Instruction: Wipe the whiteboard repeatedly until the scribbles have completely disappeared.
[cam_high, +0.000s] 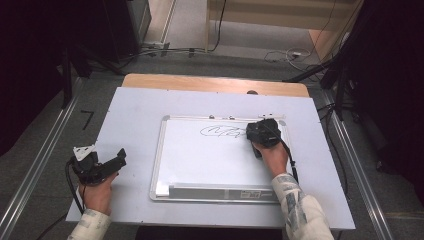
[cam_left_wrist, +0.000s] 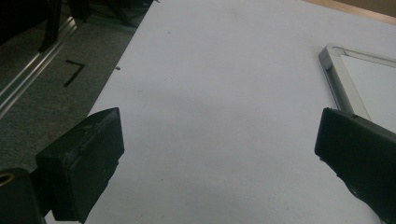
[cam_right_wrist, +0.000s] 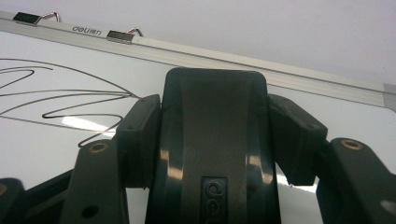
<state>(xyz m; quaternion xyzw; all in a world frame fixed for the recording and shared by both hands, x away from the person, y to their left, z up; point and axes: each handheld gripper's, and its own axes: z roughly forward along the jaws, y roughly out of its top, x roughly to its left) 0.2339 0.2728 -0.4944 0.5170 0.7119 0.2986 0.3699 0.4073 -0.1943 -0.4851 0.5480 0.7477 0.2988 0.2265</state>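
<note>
At the near left, the left gripper (cam_high: 118, 159) is rested low over the bare table (cam_high: 135, 115), well apart from the work, probably parked so that it stays out of the way. Its jaws are spread wide in the left gripper view, with nothing between them; only the table and the board's near-left corner are seen past them.

The whiteboard (cam_high: 200, 165) is laid flat in the middle of the table, its tray edge along the near side and two clips (cam_right_wrist: 122, 35) on the far frame. It is placed within easy reach of the right hand.

Farther on, at the board's far right, the right gripper (cam_high: 263, 132) is held over the surface. In the right gripper view its jaws are clamped on the two sides of a black eraser (cam_right_wrist: 215, 140), and the pads are pressed against its body. The eraser is held upright against the board, a grip that is judged to suit wiping.

Just left of it lies the scribble (cam_high: 222, 131), black loops near the far edge. It is untouched, so the wipe is judged not yet begun.
</note>
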